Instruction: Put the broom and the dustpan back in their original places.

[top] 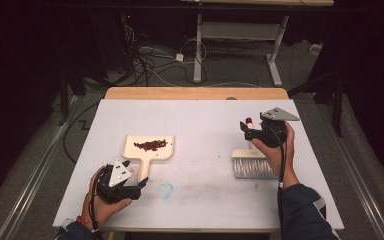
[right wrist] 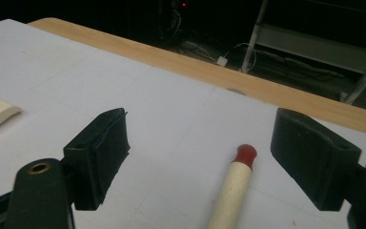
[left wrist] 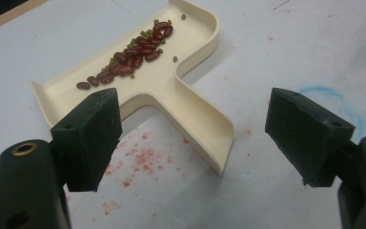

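A cream dustpan (top: 152,154) lies left of centre on the white table, holding a line of red beans (top: 150,145) mixed with small green ones. My left gripper (top: 139,178) is open just behind the pan's handle. In the left gripper view the dustpan (left wrist: 190,109) lies ahead between the open jaws of my left gripper (left wrist: 193,117), untouched, with the beans (left wrist: 128,62) across its tray. At the right lies a brush (top: 252,167) with grey bristles. My right gripper (top: 246,130) hovers open over its handle. The cream, red-tipped handle (right wrist: 231,191) rises between the jaws of my right gripper (right wrist: 201,129), which do not touch it.
A blue scribble (top: 166,190) and faint red stains (left wrist: 140,160) mark the white sheet near the left hand. The table's wooden far edge (top: 195,93) runs behind. Cables and desk legs (top: 198,55) are on the floor beyond.
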Demonstrator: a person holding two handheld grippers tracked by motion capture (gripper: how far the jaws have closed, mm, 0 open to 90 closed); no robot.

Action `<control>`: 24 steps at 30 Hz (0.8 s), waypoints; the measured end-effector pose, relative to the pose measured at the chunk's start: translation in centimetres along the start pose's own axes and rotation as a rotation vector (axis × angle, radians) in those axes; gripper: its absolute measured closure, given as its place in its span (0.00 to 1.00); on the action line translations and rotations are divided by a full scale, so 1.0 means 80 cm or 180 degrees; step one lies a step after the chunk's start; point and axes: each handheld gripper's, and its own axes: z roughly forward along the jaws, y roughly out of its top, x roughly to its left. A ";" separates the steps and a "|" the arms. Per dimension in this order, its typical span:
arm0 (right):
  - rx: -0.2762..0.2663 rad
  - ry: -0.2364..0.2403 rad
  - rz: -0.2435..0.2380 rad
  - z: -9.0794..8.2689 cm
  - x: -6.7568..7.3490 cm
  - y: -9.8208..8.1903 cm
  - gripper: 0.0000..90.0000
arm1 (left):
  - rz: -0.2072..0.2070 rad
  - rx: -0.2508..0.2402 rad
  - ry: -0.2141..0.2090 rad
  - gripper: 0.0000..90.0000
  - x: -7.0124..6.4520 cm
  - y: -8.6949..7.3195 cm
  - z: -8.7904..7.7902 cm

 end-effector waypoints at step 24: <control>-0.0237 0.0103 -0.0097 -0.045 0.016 0.011 0.20 | 0.0038 -0.0013 0.0034 0.20 -0.001 0.001 -0.002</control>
